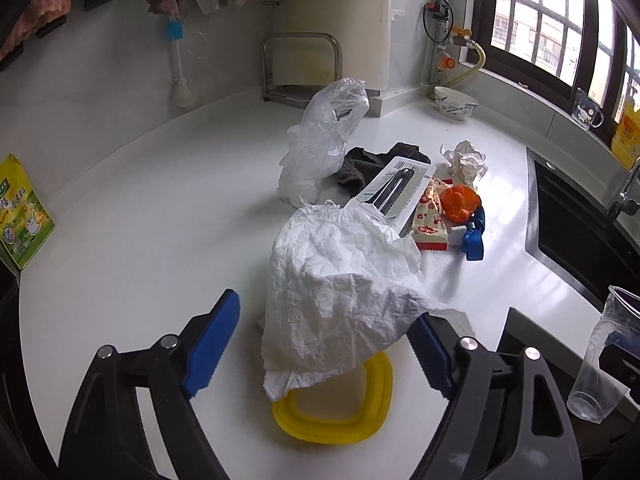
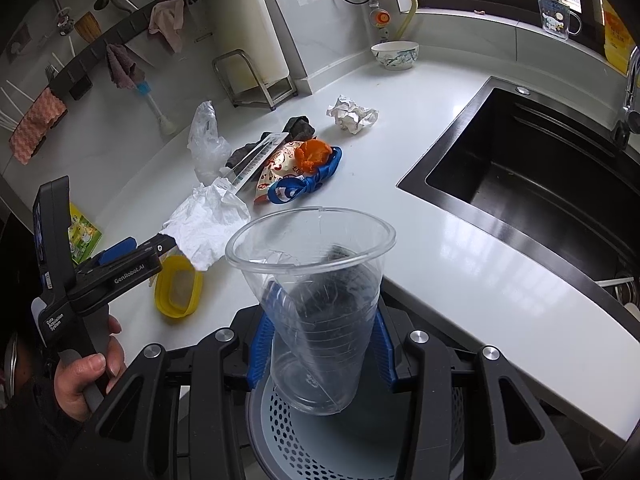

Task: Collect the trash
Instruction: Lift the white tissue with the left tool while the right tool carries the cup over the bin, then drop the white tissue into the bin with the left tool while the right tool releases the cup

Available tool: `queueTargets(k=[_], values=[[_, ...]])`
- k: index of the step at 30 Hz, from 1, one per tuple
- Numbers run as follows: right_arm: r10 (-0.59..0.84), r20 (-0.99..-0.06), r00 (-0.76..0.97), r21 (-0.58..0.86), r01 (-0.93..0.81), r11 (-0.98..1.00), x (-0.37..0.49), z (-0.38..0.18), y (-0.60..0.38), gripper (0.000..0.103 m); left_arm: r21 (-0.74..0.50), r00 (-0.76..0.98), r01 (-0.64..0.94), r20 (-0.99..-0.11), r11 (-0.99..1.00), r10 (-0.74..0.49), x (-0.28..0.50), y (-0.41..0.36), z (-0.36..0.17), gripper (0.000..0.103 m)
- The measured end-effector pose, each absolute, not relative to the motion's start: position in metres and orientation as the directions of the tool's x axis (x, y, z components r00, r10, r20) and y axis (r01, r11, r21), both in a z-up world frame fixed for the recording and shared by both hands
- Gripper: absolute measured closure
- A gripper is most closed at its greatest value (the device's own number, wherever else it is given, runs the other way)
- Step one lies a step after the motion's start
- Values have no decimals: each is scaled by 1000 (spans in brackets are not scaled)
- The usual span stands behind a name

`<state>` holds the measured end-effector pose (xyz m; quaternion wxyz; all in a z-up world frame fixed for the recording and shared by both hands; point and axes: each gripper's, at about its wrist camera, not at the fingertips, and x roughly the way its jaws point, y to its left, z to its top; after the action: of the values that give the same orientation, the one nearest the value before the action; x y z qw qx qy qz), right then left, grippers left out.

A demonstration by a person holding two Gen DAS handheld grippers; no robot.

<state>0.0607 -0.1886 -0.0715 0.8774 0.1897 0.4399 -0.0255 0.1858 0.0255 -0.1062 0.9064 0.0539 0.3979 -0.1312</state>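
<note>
The crumpled white paper (image 1: 340, 280) is draped on one pad of the left tongs (image 1: 320, 344), which stand wide open above the worktop (image 1: 140, 200). The clear plastic cup (image 2: 316, 304) is squeezed by the right tongs (image 2: 320, 344) over a bin, likely ready for dropping.

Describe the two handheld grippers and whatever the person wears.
Both the left gripper and the right gripper have black plastic frames, silver pivot bolts and blue ribbed pads. The left one carries white "GenRobot.AI" and "Data Acquisition System" lettering. A dark sleeve covers the wrist.
</note>
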Motion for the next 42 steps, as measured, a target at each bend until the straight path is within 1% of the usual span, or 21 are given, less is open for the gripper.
queueTargets(k=[2,3,5,8,10,17,30,35,42], values=[[121,-782,612,311,215,926,61,-72,-189,61,-19,638,299,-740,954,-214,190,21,-105,51],[120,-782,612,312,216,925,62,-72,-189,61,-30,630,307,-743,951,-226,191,20,-104,55],[119,-781,613,311,217,925,62,-71,-189,61,-52,616,322,-746,945,-251,193,18,-102,76],[119,-780,615,314,218,924,62,-71,-189,61,-64,612,332,-744,941,-267,191,16,-98,82],[120,-778,617,316,217,924,62,-70,-191,61,-66,616,336,-740,940,-272,188,15,-92,85],[129,-768,628,318,198,927,58,-62,-195,61,-68,622,349,-729,935,-285,170,9,-69,85],[163,-784,599,305,143,942,22,-56,-211,61,-104,594,391,-730,914,-337,88,-24,-35,85],[178,-806,564,299,129,946,0,-67,-220,61,-105,559,410,-755,906,-341,57,-41,-44,85],[201,-844,497,301,129,945,-22,-98,-234,61,-112,485,416,-812,903,-324,24,-65,-85,85]])
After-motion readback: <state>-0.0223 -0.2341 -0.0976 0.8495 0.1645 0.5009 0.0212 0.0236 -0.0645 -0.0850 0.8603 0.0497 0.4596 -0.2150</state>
